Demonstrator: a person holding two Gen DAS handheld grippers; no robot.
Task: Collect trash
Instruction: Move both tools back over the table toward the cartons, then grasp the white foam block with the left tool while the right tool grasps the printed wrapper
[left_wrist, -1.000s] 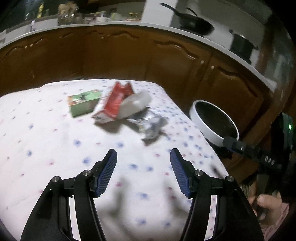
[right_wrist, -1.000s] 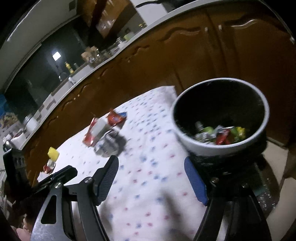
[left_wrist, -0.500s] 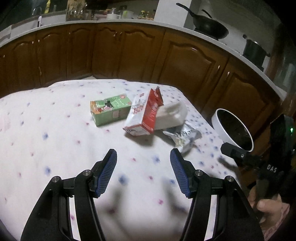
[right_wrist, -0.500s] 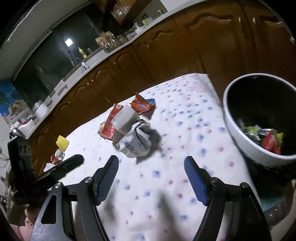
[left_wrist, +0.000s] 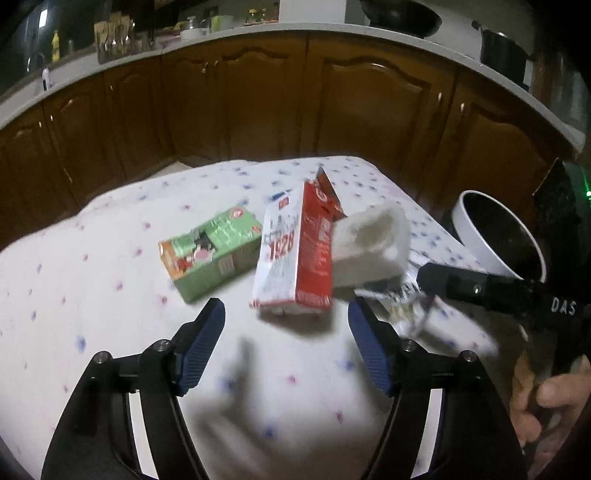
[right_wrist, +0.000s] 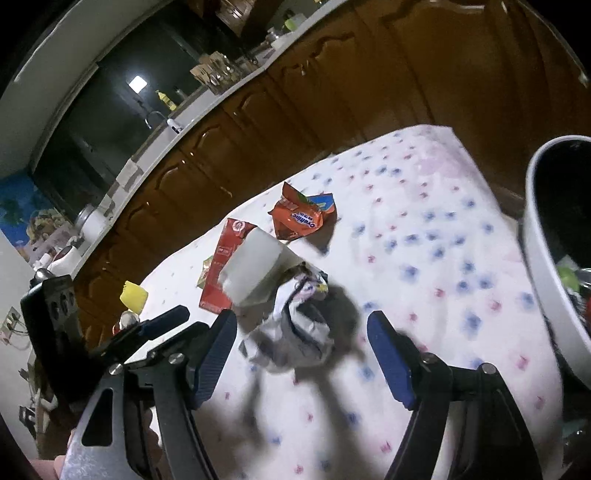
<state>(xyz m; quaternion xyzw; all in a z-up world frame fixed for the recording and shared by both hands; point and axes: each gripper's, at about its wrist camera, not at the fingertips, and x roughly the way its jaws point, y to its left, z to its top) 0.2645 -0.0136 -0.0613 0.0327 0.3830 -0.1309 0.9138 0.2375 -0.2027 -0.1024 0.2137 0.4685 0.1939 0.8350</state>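
On the counter (left_wrist: 92, 266), under a white cloth dotted with blue and pink, the trash lies in a loose cluster near the far right corner. Furthest left in the left wrist view is the green carton (left_wrist: 210, 251), lying flat. Just to its right lies the red and white carton (left_wrist: 295, 254), also on its side, and against that one's right face leans a white plastic container (left_wrist: 369, 251) (its open mouth turned toward the camera). Below and right of the container sits a crumpled silver wrapper (left_wrist: 406, 306), blurred. Beyond the cloth's right edge stands the white bin (left_wrist: 476, 240), dark inside.

The left gripper (left_wrist: 286, 321) hangs above the cloth just short of the red and white carton, its blue-padded jaws apart with nothing between them; they have just been opening wider. At the right edge a hand (left_wrist: 546, 391) holds the other tool.

In the right wrist view the left gripper's fingers (right_wrist: 162, 321) enter at the left. The right gripper (right_wrist: 301, 339) has its jaws spread wide either side of the crumpled silver wrapper (right_wrist: 295, 332), the pads not touching it. Behind the wrapper rests the white plastic container (right_wrist: 255, 266), and farther back an orange snack packet (right_wrist: 299, 218). The white bin (right_wrist: 546, 251) at the right already holds some coloured wrappers.
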